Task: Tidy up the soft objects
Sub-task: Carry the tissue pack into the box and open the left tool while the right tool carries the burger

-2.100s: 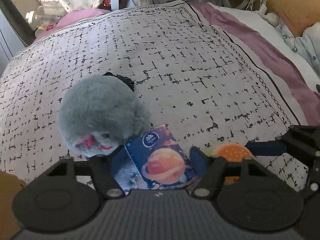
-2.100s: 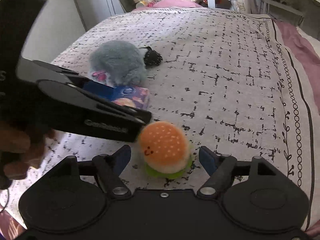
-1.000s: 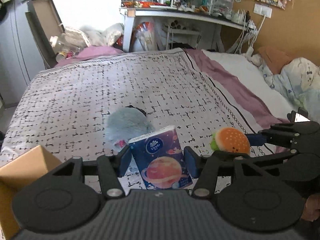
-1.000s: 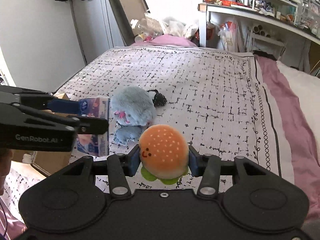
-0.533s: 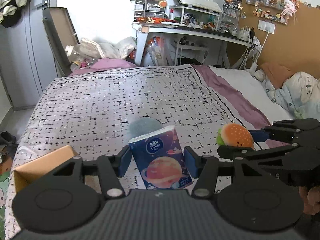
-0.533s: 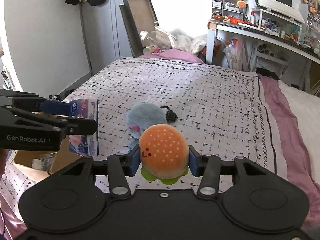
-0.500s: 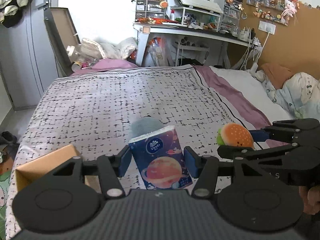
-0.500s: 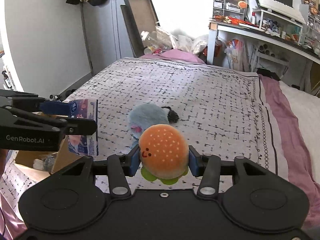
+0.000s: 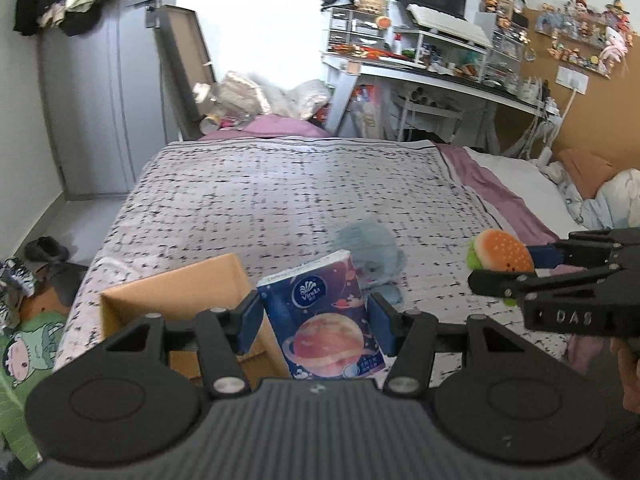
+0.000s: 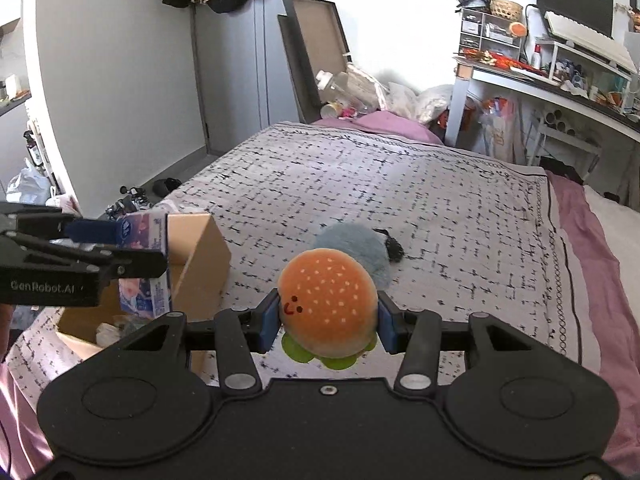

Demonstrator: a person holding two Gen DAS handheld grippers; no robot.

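We see the tissue pack (image 9: 324, 316), blue with a planet print, upright and clamped at its sides, raised beside the open cardboard box (image 10: 200, 256). The burger plush (image 10: 328, 296), orange bun, green frill, small face, is clamped too, off the bed (image 10: 440, 216). The grey plush (image 9: 370, 246) lies on the bed, blurred.

grey plush (image 9: 370, 246) blurred (partly behind tissue pack (image 9: 324, 316)), box (image 10: 192, 264) contents unclear

The left tool (image 9: 316, 316) is closed on a tissue pack (image 9: 326, 320), held upright; the right tool (image 10: 327, 316) clamps a burger plush (image 10: 328, 304), both raised above the bed (image 10: 440, 208)
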